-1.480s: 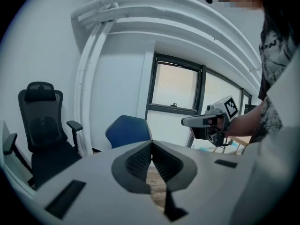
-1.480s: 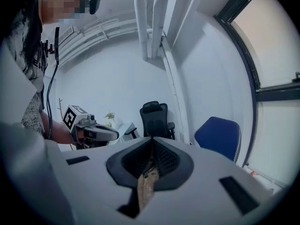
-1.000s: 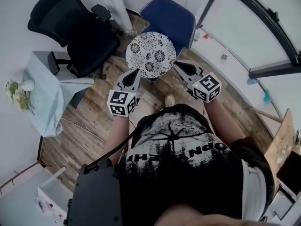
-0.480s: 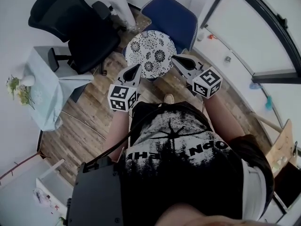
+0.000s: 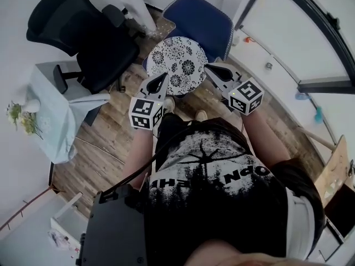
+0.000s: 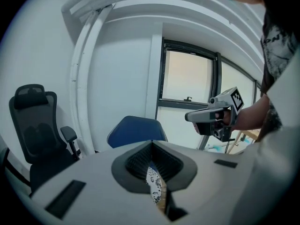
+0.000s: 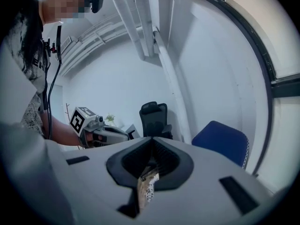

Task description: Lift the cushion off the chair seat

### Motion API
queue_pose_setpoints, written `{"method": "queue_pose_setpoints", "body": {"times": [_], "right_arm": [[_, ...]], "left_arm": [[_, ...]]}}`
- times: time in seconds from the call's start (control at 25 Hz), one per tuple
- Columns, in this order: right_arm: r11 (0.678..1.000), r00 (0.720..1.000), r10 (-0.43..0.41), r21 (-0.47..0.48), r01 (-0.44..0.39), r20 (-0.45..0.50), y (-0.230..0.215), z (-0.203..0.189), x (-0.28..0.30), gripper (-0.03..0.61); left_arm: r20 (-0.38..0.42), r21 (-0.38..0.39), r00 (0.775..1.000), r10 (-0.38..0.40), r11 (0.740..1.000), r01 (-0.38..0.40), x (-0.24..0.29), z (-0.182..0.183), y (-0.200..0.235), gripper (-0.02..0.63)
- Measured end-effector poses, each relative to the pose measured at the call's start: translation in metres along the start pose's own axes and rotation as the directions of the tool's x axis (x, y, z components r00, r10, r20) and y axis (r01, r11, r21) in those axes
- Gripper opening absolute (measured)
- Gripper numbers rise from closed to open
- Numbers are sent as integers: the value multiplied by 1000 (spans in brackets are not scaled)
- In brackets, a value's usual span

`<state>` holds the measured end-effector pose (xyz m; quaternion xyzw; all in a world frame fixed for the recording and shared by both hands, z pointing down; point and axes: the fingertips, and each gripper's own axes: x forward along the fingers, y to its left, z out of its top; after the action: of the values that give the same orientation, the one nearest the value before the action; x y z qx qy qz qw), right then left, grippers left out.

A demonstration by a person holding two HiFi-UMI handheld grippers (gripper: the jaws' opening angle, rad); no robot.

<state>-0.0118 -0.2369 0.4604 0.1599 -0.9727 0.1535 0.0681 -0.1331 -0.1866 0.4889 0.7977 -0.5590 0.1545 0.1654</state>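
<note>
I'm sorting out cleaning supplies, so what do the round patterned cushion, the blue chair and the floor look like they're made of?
Round cushion: looks like matte fabric printed with black-and-white florals; its edge crumples softly. Blue chair: apparently matte cloth upholstery with pale edge trim. Floor: wood or wood-look planks, with visible grain and seams.

White capital lettering is printed across the front of the black T-shirt [image 5: 211,173]. In the head view it is seen upside down. There only "OPN" is read with confidence, while the letters on the other side, possibly "CH", are partly lost in folds of the cloth. In the left gripper view "PN" is made out on the same shirt. Black-and-white square code patterns, not letters, are carried by the left cube [image 5: 145,114] and the right cube [image 5: 246,97].
</note>
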Motion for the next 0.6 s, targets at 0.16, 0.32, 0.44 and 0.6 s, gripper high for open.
{"method": "queue_pose_setpoints", "body": {"times": [0.16,0.32,0.44,0.6], "right_arm": [[997,998,-60,43,59,4,-7,-4,11,20],[989,992,-129,76,127,13,-11,-3,23,20],[979,983,-183,98,181,16,-16,-6,32,20],[959,968,-252,139,247,15,-26,-15,39,20]], "left_arm": [[-14,29,998,-58,998,58,12,4,16,15],[-30,61,991,-129,990,131,25,14,34,15],[-48,77,981,-189,978,192,36,17,42,15],[-73,106,960,-270,955,277,53,16,45,15]]}}
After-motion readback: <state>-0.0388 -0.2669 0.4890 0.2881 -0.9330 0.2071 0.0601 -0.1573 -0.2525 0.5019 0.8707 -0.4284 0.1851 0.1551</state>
